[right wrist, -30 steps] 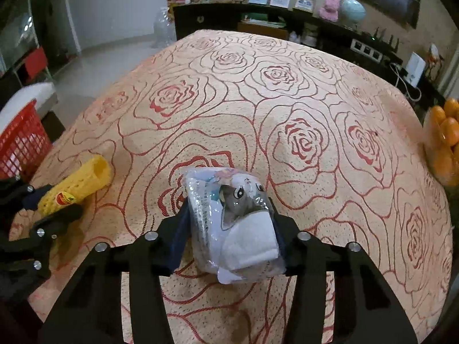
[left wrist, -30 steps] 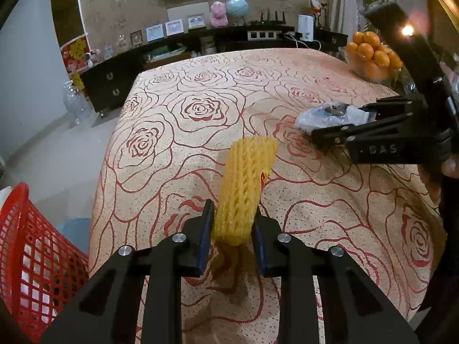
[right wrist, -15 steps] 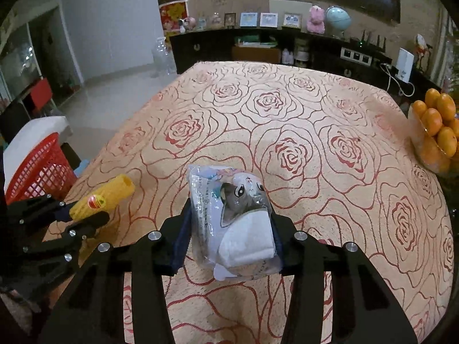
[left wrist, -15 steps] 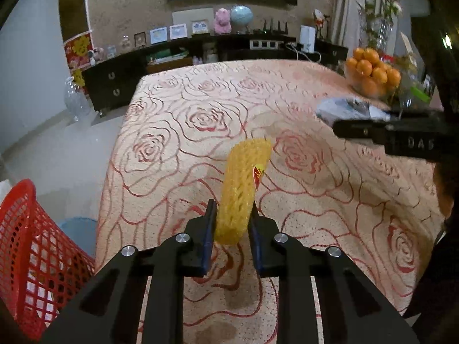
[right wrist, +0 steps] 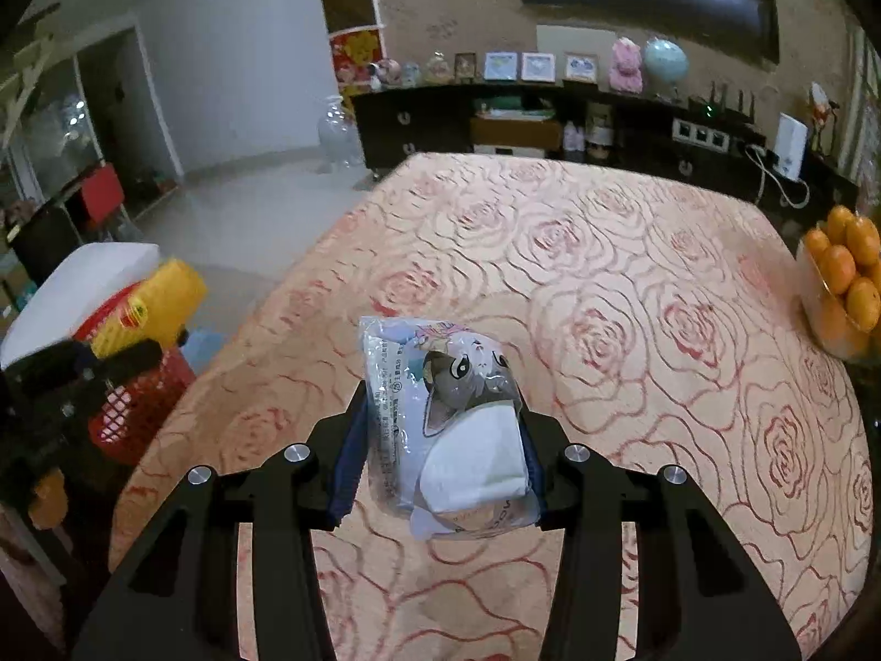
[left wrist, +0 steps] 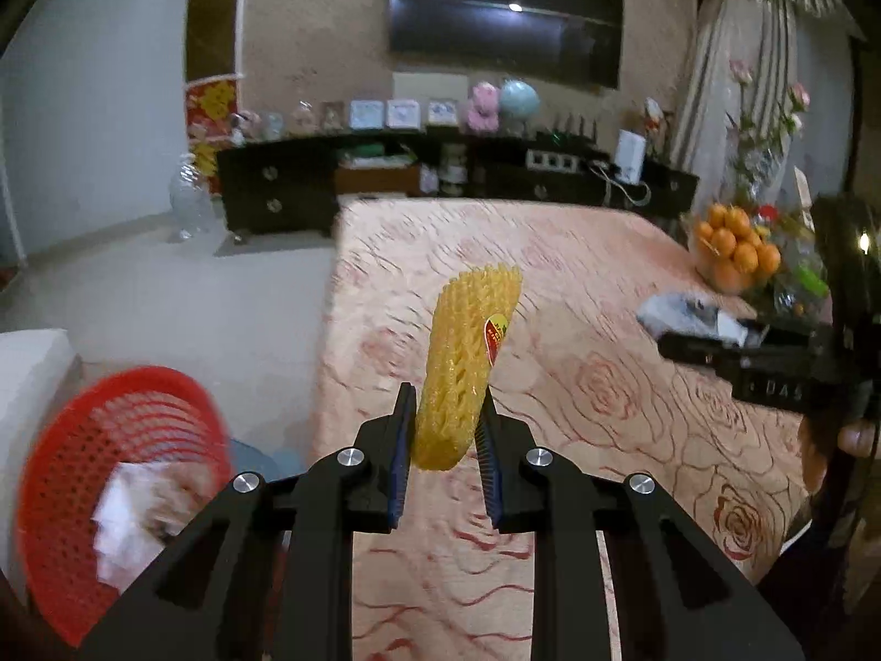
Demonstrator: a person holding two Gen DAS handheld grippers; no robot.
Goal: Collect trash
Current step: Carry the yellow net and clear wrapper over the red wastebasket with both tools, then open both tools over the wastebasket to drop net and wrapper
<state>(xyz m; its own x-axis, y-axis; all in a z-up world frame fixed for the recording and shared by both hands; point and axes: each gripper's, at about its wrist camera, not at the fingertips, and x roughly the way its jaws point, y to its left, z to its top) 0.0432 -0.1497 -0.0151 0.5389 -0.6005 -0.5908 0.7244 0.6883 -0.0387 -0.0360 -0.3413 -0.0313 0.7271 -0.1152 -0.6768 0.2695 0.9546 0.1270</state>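
My left gripper (left wrist: 445, 429) is shut on a yellow foam fruit net (left wrist: 468, 352) with a red sticker, held upright above the left edge of the rose-patterned table (left wrist: 578, 385). A red mesh basket (left wrist: 110, 462) with white paper in it stands on the floor at the lower left. My right gripper (right wrist: 440, 440) is shut on a clear plastic wrapper (right wrist: 446, 418) printed with a grey cartoon cat, lifted over the table (right wrist: 633, 303). In the right wrist view the left gripper (right wrist: 99, 363) carries the yellow net (right wrist: 154, 303) above the red basket (right wrist: 137, 402).
A glass bowl of oranges (left wrist: 735, 253) stands at the table's right edge, also the oranges (right wrist: 848, 281) in the right wrist view. A dark sideboard (left wrist: 440, 176) with frames and toys lines the far wall. A white cushioned seat (right wrist: 82, 286) sits beside the basket. A hand (left wrist: 853, 435) grips the right tool.
Both grippers have risen off the table with their items. The left one has swung leftward toward the table's edge, bringing the red basket more fully into view.
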